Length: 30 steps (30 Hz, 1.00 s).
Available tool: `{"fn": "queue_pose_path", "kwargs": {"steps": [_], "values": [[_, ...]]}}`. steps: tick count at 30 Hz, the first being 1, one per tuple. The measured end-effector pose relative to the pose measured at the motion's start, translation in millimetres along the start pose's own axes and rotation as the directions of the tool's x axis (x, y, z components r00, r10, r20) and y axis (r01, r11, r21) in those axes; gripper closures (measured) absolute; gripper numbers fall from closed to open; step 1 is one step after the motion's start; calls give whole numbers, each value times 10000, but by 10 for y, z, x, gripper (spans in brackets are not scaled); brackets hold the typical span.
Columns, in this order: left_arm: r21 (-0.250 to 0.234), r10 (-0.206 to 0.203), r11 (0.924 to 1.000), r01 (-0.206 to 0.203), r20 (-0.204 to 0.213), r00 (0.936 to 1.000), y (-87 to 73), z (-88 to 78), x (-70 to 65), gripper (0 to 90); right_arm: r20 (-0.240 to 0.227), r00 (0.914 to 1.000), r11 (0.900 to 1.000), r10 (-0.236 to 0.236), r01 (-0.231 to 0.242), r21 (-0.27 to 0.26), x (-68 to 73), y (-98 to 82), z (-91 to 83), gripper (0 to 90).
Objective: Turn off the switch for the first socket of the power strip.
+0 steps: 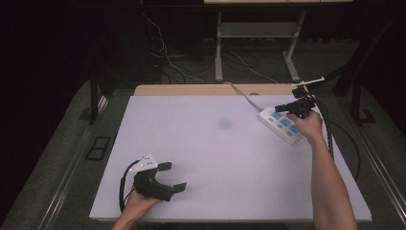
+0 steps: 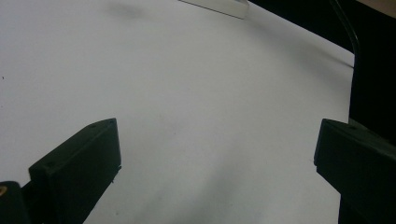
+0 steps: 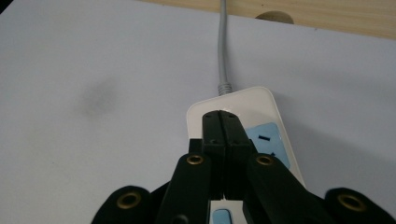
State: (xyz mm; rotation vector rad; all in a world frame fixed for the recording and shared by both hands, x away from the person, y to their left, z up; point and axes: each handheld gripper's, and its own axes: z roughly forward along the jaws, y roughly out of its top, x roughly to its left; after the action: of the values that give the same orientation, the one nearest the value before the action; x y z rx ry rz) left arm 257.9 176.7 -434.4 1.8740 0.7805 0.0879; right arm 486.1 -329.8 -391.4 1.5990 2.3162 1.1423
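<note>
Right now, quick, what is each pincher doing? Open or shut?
Left gripper: open, holding nothing, low over the white table.
Right gripper: shut, holding nothing, its tips over the power strip.

The table (image 1: pixel 201 143) top is matt, smooth, pale lilac-white sheet, with a bare wood strip (image 3: pixel 327 18) at its far edge. The power strip (image 3: pixel 233 105) is glossy white plastic with light-blue socket faces and a grey, smooth cable (image 3: pixel 223 42). The gripper jaws are matt black plastic with brass-coloured metal rivets (image 3: pixel 195 160).
</note>
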Motion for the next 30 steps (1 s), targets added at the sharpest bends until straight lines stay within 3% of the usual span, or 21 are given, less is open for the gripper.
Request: {"fn": "queue_pose_path", "kwargs": {"steps": [30], "values": [[142, 37, 9999, -38, 74, 10000, -2, 14, 10, 0, -75, 9999, 9977, 129, -124, 662, -7, -127, 303, 896]]}}
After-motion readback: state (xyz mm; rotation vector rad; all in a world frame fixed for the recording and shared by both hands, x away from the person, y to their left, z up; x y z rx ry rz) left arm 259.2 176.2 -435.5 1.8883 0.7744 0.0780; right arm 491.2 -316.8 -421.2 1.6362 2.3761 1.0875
